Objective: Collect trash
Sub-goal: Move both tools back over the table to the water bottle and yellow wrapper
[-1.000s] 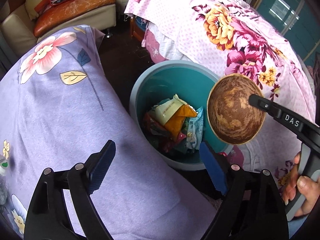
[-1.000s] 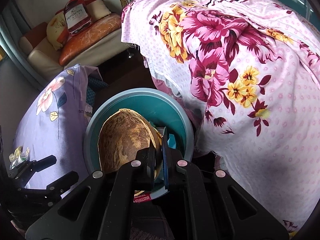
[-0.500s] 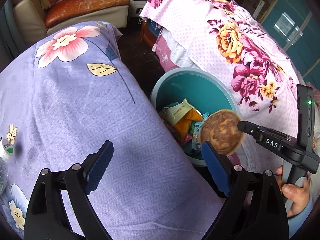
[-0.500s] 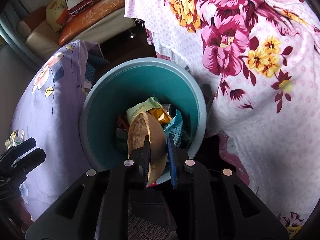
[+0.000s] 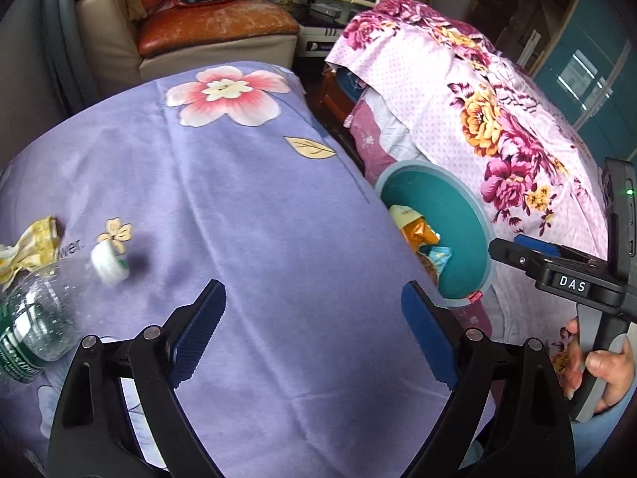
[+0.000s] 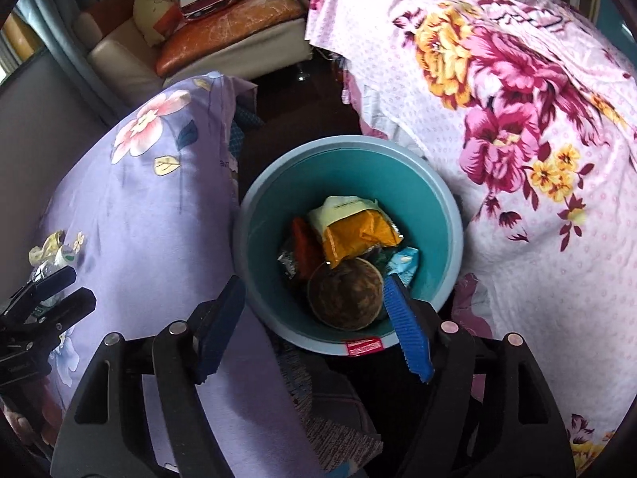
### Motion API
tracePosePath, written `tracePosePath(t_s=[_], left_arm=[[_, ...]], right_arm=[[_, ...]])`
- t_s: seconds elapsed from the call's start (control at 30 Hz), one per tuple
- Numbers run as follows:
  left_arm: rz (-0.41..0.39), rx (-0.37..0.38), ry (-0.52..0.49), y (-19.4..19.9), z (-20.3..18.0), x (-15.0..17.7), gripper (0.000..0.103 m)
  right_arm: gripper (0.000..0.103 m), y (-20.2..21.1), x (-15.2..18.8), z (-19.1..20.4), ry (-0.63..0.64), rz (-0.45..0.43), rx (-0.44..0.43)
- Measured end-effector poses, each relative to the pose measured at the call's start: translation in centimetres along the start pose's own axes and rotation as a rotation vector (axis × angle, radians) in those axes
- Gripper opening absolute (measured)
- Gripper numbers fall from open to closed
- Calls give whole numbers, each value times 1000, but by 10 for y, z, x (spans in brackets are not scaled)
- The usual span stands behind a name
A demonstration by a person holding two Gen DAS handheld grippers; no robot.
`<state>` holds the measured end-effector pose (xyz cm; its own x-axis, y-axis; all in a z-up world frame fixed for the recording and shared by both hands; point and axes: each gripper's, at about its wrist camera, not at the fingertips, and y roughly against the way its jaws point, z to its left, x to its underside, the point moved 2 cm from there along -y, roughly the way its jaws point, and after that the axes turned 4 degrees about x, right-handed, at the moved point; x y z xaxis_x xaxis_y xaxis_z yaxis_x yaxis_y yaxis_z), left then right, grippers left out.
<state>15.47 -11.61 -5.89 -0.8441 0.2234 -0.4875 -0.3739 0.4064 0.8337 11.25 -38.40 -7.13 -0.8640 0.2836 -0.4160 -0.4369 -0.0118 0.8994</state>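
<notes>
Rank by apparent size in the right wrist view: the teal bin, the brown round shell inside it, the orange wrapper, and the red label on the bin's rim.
1. teal bin
2. brown round shell and orange wrapper: look alike, unranked
3. red label

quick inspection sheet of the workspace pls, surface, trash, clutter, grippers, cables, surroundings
surface: purple floral cloth covers the table.
job's things: teal bin on the floor beside the table holds wrappers and a brown coconut shell. On the cloth lie a clear plastic bottle, a white cap and a crumpled yellow wrapper.
clutter: nothing seen beyond the trash.
grippers: left gripper open and empty over the cloth; right gripper open and empty above the bin.
cables: nothing seen.
surroundings: pink floral cover right of the bin; sofa behind.
</notes>
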Motion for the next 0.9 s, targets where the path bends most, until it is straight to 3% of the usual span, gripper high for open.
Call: tracePosePath(t_s=[0.4,0.67,0.9], left_arm=[[-80,-81,194,98,145,53,92],[-102,-182,261,143,228,94,95],[-78,-198,297,154,275,123,95]], right_arm=[[74,18,2,171,396,0,-72],[74,26,27,314,842,-9,-124],[74,18,59,407,1213,-23,-115]])
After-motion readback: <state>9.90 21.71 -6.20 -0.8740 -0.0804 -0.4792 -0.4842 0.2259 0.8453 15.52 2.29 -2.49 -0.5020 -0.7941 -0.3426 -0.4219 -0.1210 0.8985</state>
